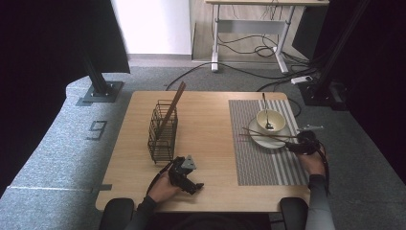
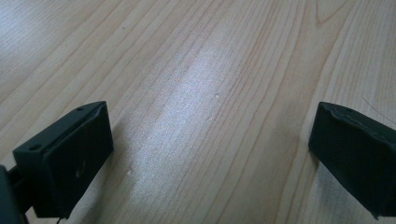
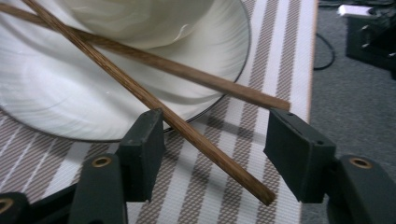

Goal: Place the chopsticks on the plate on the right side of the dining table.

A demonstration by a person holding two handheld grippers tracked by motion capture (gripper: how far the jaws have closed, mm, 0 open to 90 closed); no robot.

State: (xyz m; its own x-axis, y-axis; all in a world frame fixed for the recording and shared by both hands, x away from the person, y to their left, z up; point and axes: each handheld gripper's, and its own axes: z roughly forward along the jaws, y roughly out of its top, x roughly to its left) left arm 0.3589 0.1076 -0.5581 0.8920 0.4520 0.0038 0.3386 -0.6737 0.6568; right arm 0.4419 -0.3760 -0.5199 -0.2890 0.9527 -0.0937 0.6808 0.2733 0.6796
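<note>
The light wooden table (image 1: 206, 120) carries a grey-and-white striped woven placemat (image 1: 258, 158) on its right side, with a round white plate (image 3: 56, 102) on it. Two long brown wooden chopsticks (image 3: 187, 126) lie crossed over the plate's rim, their ends reaching onto the mat. The right gripper (image 3: 215, 154) sits at those ends with jaws partly apart: one chopstick passes between them close beside the left pad, the other ends near the right pad, neither squeezed. The left gripper (image 2: 210, 154) rests over bare wood, jaws wide apart and holding nothing.
</note>
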